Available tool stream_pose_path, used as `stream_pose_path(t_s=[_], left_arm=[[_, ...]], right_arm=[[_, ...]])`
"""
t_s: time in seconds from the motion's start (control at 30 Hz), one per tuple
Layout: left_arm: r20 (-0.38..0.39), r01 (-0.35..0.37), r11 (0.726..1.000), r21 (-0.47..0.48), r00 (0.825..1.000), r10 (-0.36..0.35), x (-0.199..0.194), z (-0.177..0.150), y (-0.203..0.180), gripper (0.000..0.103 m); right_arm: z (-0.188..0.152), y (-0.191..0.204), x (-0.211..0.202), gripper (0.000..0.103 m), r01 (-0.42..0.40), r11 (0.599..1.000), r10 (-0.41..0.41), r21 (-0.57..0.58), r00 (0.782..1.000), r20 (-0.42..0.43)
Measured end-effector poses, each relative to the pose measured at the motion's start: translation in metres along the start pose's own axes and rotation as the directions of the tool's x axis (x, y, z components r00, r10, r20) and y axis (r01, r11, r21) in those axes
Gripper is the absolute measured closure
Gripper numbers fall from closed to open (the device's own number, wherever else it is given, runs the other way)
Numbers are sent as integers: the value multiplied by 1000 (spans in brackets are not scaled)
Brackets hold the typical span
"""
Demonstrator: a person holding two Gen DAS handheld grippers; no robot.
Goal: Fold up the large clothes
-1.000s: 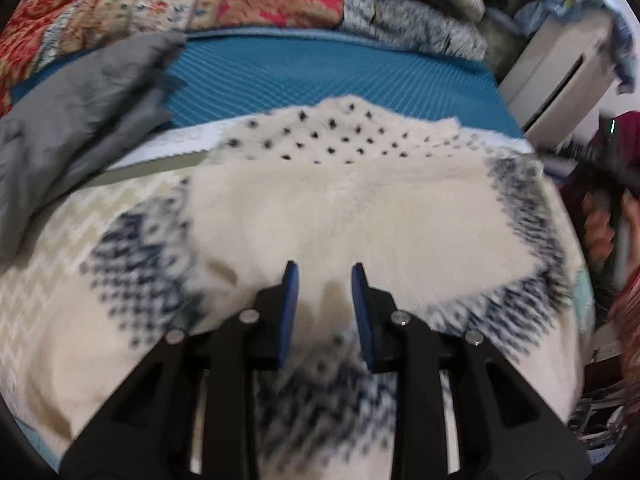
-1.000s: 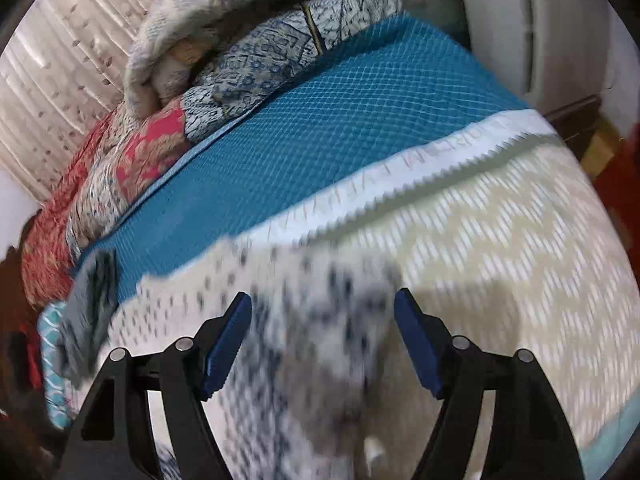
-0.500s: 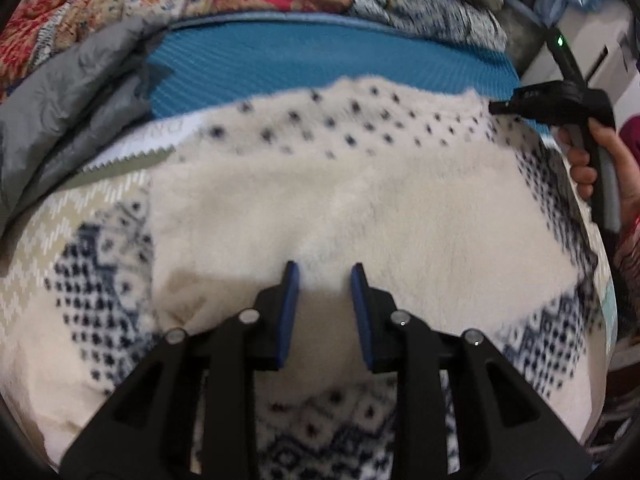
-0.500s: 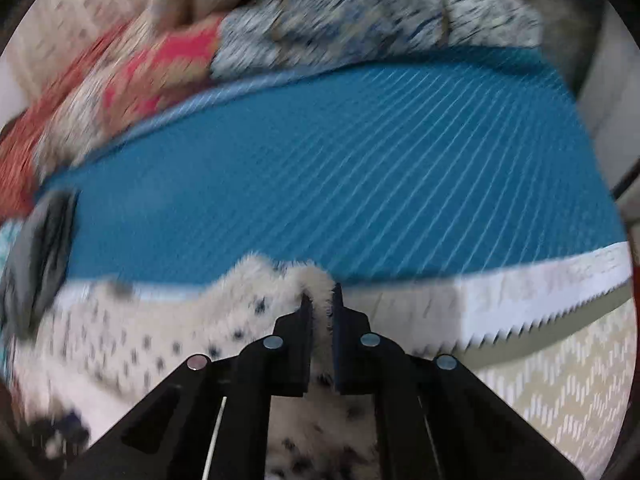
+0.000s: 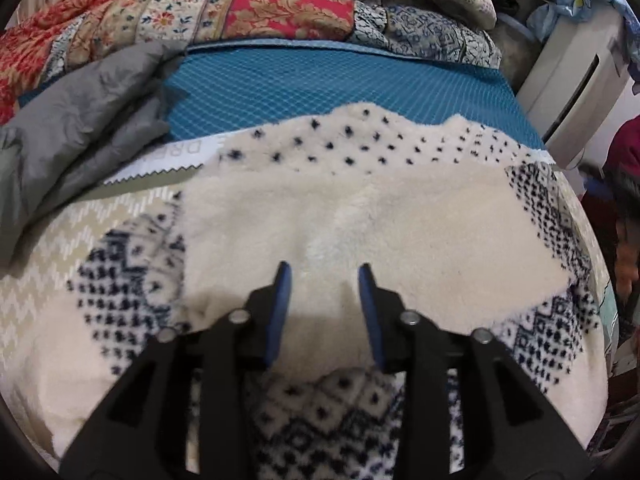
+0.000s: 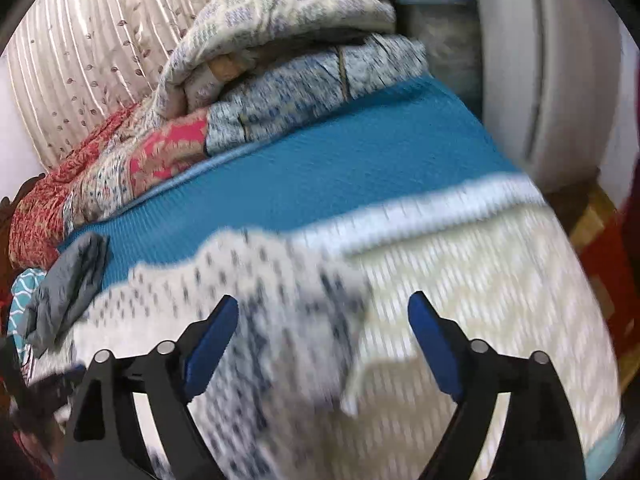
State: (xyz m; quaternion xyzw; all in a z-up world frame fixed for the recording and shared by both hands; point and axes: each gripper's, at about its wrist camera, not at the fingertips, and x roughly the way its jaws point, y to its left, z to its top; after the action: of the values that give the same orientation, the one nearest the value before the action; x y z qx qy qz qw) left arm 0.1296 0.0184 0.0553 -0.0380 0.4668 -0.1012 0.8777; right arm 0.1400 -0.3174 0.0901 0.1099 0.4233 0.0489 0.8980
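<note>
A large cream fleece garment (image 5: 400,224) with navy dotted patterns lies spread on the bed, its plain inner side folded over the middle. My left gripper (image 5: 324,272) is low over the cream middle with its blue pads partly apart; fleece fills the gap between them. My right gripper (image 6: 323,308) is wide open and empty, above the garment's patterned right part (image 6: 256,288), which is blurred.
A grey jacket (image 5: 76,128) lies at the left on a teal mat (image 5: 320,84). Patterned quilts (image 5: 248,12) are piled at the back. A white appliance (image 5: 576,84) stands at the right. A beige zigzag bedspread (image 6: 480,280) covers the bed.
My right gripper was shut on the garment's far edge half a second ago; it has let go, opened wide and pulled back. The left gripper has barely moved.
</note>
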Motion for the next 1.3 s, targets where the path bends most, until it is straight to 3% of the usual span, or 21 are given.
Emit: stream_pose_path(t_s=[0.07,0.13,0.17,0.2,0.23,0.27,0.3,0.33,0.4,0.5,0.53,0.6,0.63,0.73,0.83,0.87,0.9,1.0,1.07,1.13,1.3], left_arm=[[-26,-5,1000,3,1000,5,5,-1,-3,68],[-67,-23,1000,14,997,23,19,-2,-10,68],[-88,-47,999,25,995,49,28,-2,-11,68],[-101,-67,997,45,992,71,36,-3,-16,68],[-88,-113,989,94,989,121,41,-5,-25,68],[-72,-167,972,163,981,180,45,-7,-36,68],[-63,-200,958,204,974,216,46,-9,-43,68],[-54,-228,945,234,968,247,44,-9,-50,68],[-78,-170,968,185,979,187,24,-7,-47,68],[-12,-76,991,108,997,78,-27,-14,-31,68],[11,-60,994,94,998,60,-46,-21,-22,68],[23,-48,997,60,999,47,-73,-36,-4,68],[22,-49,998,42,999,48,-85,-45,5,68],[16,-79,997,-15,997,79,-121,-79,41,68],[3,-127,990,-59,992,127,-147,-106,68,68],[-4,-148,985,-87,989,148,-155,-117,80,68],[-10,-158,981,-108,987,158,-162,-123,90,68],[-25,-196,959,-205,981,195,-179,-144,121,68],[-31,-222,939,-261,975,222,-188,-155,141,68],[-38,-234,922,-308,972,234,-194,-162,156,68],[10,-222,892,-394,969,246,-222,-178,194,68]], right_arm=[[-28,-11,3,16,3,999,0,36,997,-74],[-65,-20,14,69,-3,996,21,87,978,-209],[-73,-23,14,91,-34,992,59,125,978,-199],[-79,-30,8,92,-37,985,61,166,988,-143],[-77,-31,4,100,155,982,-146,108,986,-82],[-74,-33,4,100,405,913,-404,51,914,-19],[-72,-50,10,100,441,891,-439,109,897,-45],[-71,-66,12,100,378,903,-367,202,926,-91],[-66,-87,-17,100,211,902,-214,376,976,-35],[-63,-69,-60,89,98,956,-127,275,988,87],[-68,-60,-71,81,62,973,-87,221,991,105],[-79,-42,-79,18,11,990,-24,139,995,95],[-85,-30,-78,11,8,995,-16,103,997,79],[-112,-3,-73,10,14,1000,-13,-20,999,48],[-116,10,-39,14,34,999,-36,-28,997,-69],[-117,4,-27,46,-4,1000,4,6,994,-111],[-121,2,-21,90,10,1000,-7,23,991,-134],[-121,-9,-19,90,163,986,-159,26,981,-107],[-127,10,-14,90,333,933,-343,-133,937,-61],[-133,27,-13,85,431,879,-442,-207,897,-12],[-154,42,-58,60,458,863,-455,-215,888,64]])
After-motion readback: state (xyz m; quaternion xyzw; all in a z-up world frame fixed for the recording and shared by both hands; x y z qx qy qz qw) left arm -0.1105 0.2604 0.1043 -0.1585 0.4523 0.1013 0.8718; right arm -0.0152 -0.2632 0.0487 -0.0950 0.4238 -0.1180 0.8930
